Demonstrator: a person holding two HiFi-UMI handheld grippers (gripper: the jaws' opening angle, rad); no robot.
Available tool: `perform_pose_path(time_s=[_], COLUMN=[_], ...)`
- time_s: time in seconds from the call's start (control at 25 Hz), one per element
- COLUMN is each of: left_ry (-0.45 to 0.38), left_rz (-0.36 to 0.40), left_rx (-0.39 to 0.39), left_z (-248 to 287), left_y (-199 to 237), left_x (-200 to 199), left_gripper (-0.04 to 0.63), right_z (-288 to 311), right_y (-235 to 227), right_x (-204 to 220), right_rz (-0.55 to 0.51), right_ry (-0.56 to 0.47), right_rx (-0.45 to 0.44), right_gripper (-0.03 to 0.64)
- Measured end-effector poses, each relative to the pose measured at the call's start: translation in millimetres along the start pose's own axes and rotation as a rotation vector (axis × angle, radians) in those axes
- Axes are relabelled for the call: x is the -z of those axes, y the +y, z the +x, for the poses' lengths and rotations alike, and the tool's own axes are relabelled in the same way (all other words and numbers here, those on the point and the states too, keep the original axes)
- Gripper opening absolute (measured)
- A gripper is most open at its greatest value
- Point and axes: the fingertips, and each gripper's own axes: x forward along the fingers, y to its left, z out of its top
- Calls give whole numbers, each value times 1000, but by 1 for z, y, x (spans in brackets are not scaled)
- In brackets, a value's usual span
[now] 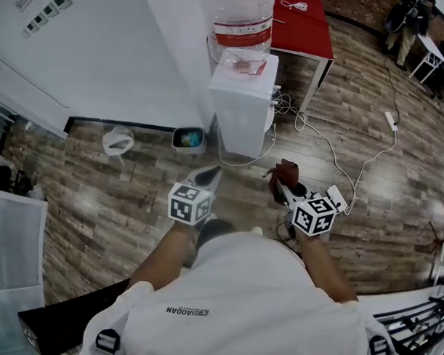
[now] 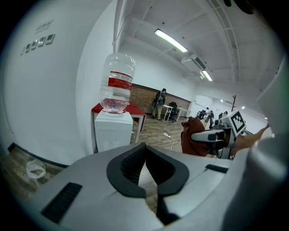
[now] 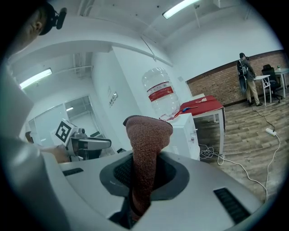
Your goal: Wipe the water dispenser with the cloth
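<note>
Open floor before the water dispenser, clutter at its sides

The wooden floor leading to the water dispenser lies open. A wall closes its left side, with a small bin just beside its foot. A red surface stands at its right, cables trail over the floor there, and a bottle occupies its top.

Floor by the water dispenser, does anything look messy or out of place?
Yes. White cables trail loose across the floor beside the water dispenser, with a power strip lying out; a white bag sits by the wall.
</note>
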Motion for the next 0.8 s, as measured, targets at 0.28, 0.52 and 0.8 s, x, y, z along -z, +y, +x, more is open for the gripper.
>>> perform_pose_path(time_s=[0.28, 0.52, 0.8], left_ry=[2, -5, -2], left_rz=[-7, 19, 16], left_rx=[25, 17, 15], left_z=[1, -3, -1], left_y=[-12, -10, -11], left_x=[2, -4, -5], left_gripper=[-11, -11, -11], right_z=[-2, -4, -4], right_y=[3, 4, 3], right_x=[-2, -1, 1], right_rz=[-12, -3, 7], right_ry=[-11, -29, -18], right_rx=[5, 10, 9], right_gripper=[55, 55, 55])
